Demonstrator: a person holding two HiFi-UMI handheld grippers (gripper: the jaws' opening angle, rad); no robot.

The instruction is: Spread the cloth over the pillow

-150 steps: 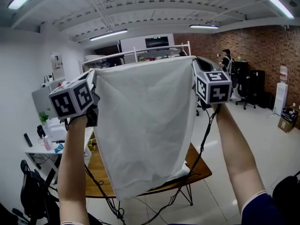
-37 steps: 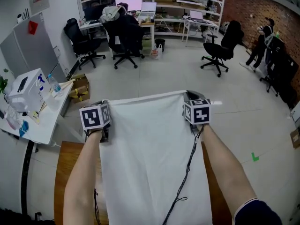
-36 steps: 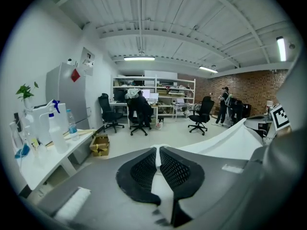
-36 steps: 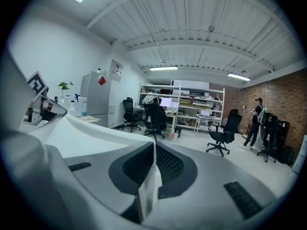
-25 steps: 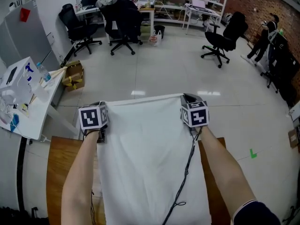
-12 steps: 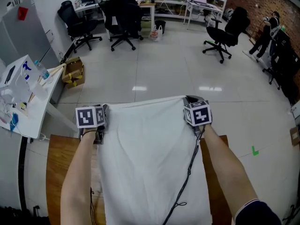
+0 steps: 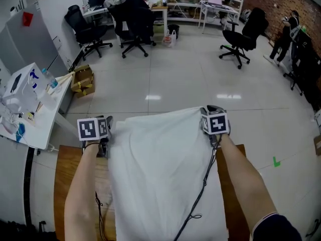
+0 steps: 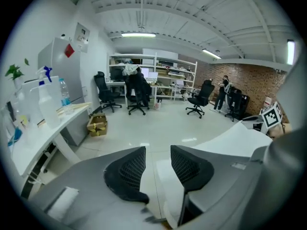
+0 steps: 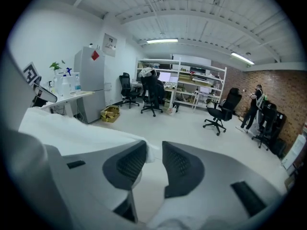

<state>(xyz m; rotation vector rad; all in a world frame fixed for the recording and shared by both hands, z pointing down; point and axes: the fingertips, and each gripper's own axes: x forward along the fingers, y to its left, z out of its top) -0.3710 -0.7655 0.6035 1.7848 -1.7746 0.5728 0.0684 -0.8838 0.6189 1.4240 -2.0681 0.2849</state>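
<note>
Wooden table [image 7: 62,185] — cloth [image 7: 165,174] lengthwise, running away from person.

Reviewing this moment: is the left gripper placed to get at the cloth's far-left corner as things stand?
Probably yes. The left gripper sits right at that corner of the cloth. Its jaws have just been opening and stand apart, the cloth's edge appears to lie low between them, and nothing else blocks the way.

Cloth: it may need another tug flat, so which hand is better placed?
Right. Both grippers' jaws have just been opening, but the right gripper has a corner of the cloth between its jaws; the left gripper gapes wide, gripping nothing.
</note>
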